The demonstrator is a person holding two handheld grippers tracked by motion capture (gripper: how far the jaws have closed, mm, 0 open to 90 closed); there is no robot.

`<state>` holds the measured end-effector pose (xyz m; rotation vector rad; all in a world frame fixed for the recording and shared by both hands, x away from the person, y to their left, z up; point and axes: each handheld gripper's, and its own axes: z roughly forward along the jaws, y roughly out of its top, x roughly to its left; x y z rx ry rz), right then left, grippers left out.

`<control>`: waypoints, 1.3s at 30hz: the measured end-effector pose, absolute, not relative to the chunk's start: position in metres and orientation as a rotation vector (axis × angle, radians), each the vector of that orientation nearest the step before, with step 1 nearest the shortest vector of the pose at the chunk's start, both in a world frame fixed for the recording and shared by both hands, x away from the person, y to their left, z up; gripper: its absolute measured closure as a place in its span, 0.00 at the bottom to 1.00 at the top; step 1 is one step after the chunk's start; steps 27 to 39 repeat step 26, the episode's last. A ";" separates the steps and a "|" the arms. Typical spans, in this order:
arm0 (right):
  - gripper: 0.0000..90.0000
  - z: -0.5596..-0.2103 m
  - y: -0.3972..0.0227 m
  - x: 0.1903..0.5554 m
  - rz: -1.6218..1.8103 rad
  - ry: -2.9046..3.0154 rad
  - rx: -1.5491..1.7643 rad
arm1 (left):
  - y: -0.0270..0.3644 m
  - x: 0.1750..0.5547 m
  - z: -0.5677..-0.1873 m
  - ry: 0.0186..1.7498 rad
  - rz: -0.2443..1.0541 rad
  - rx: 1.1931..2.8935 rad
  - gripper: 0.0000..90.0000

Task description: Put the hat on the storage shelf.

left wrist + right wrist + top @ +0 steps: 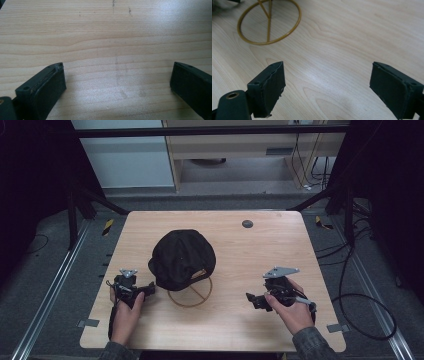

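left gripper [146, 290]: jaws spread wide, nothing between them, bare table [105, 37] ahead
right gripper [251, 298]: jaws spread wide, nothing held
cap [182, 258]: black, sits on a gold wire stand [190, 293], between the two grippers, just beyond the left jaws' tips
stand ring [269, 21]: ahead and left of the right jaws, apart from them
hands: left hand [126, 312] and right hand [295, 310] each grip a gripper, near table's front edge

Stand's [190, 296] top under cap [182, 257]
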<state>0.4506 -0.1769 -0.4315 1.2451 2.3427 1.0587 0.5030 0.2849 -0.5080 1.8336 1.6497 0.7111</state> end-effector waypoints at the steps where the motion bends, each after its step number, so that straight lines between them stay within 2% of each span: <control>1: 0.14 -0.435 -0.177 0.451 1.051 2.345 1.244 | 0.285 0.503 -0.508 1.650 0.711 1.833 0.00; 19: 0.10 -0.505 -0.153 0.453 0.915 2.331 1.215 | 0.300 0.506 -0.508 1.684 0.724 1.810 0.00; 23: 0.07 -0.511 -0.151 0.452 0.986 2.283 1.200 | 0.300 0.506 -0.508 1.686 0.725 1.809 0.00; 39: 0.06 -0.512 -0.151 0.451 0.987 2.276 1.210 | 0.300 0.506 -0.508 1.687 0.726 1.809 0.00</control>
